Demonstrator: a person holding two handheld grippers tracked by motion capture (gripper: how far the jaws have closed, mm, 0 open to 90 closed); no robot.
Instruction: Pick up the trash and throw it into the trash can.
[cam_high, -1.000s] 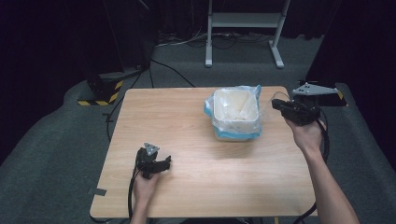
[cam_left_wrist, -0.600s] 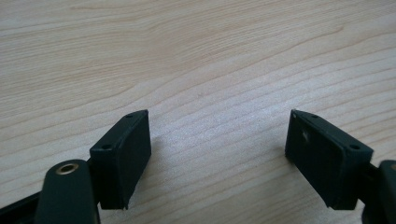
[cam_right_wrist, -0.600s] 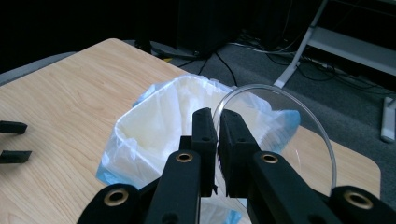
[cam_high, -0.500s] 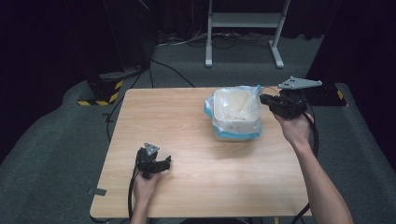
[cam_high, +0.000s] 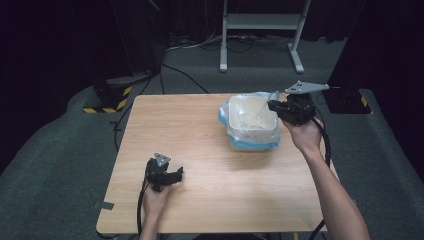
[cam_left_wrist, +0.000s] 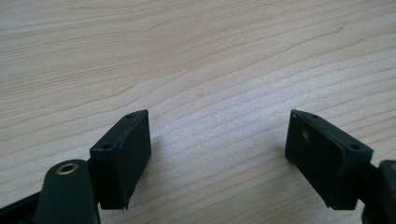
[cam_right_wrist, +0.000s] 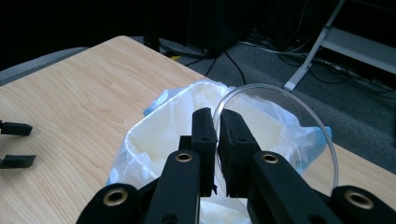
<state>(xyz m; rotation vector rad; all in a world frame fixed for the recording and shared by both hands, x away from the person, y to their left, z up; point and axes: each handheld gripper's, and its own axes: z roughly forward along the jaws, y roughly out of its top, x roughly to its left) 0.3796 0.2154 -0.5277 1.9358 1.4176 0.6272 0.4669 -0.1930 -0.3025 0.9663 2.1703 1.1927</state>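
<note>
A white bin (cam_high: 234, 131) lined with a clear and blue plastic bag (cam_right_wrist: 154, 140) stands on the right half of the wooden table (cam_high: 200, 130). My right gripper (cam_high: 273, 105) hangs over the bin's right rim. In the right gripper view it (cam_right_wrist: 218, 127) is shut on the edge of a clear round dish (cam_right_wrist: 285, 121), which stands on edge above the bag. My left gripper (cam_high: 175, 175) rests low at the table's front left. In the left gripper view its jaws (cam_left_wrist: 217, 140) stand wide open over bare wood with nothing between them.
A black box (cam_high: 350, 100) sits on the floor beside the table's right edge. Behind the table stand a metal frame (cam_high: 260, 25) and loose cables (cam_high: 185, 75). A yellow-and-black striped base (cam_high: 107, 102) lies at the back left.
My right gripper has moved left with the clear dish, from beside the bin to over its right rim. The left gripper has stayed where it was.
</note>
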